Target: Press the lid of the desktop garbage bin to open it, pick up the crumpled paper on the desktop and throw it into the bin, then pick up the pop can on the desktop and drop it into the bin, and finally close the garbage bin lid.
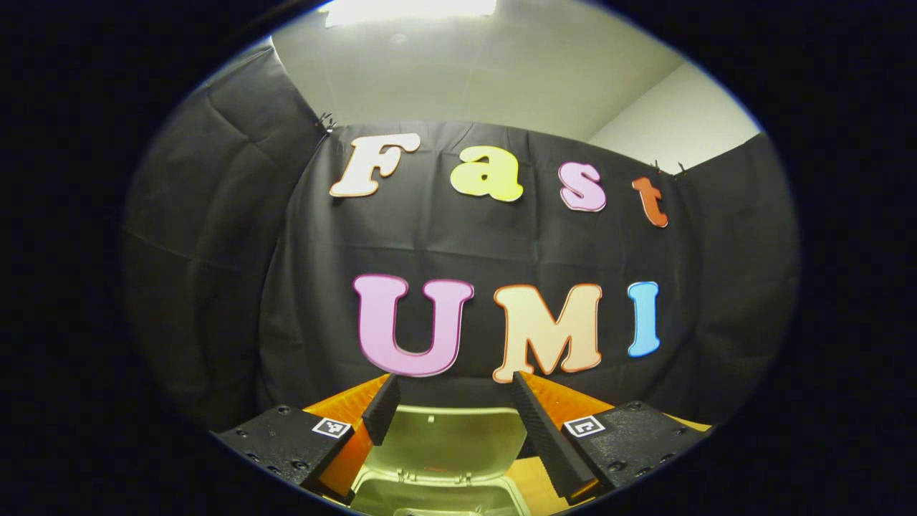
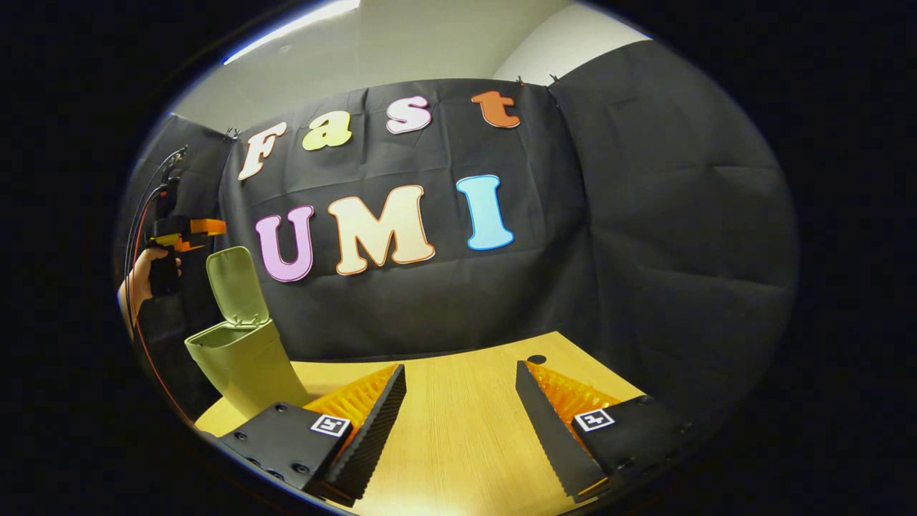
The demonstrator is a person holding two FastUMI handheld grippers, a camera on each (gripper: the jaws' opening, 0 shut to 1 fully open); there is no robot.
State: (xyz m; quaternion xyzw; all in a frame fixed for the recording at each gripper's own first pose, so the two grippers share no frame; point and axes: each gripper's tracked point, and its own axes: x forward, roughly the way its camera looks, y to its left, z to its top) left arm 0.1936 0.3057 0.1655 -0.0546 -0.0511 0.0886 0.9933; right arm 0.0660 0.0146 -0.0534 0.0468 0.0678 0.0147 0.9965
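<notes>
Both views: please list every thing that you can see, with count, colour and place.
bin: one, light green, on the table's left end in the right gripper view, open.
lid: one, light green, standing upright at the bin's back.
table: one, light wood, under the right gripper.
hole: one, dark, near the table's far edge.
left gripper: one, open, above the bin.
right gripper: one, open, over bare table.
hand: one, holding the left gripper, left of the bin.

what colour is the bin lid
Pale olive green, like the bin body; the raised lid shows best in the right gripper view.
</notes>
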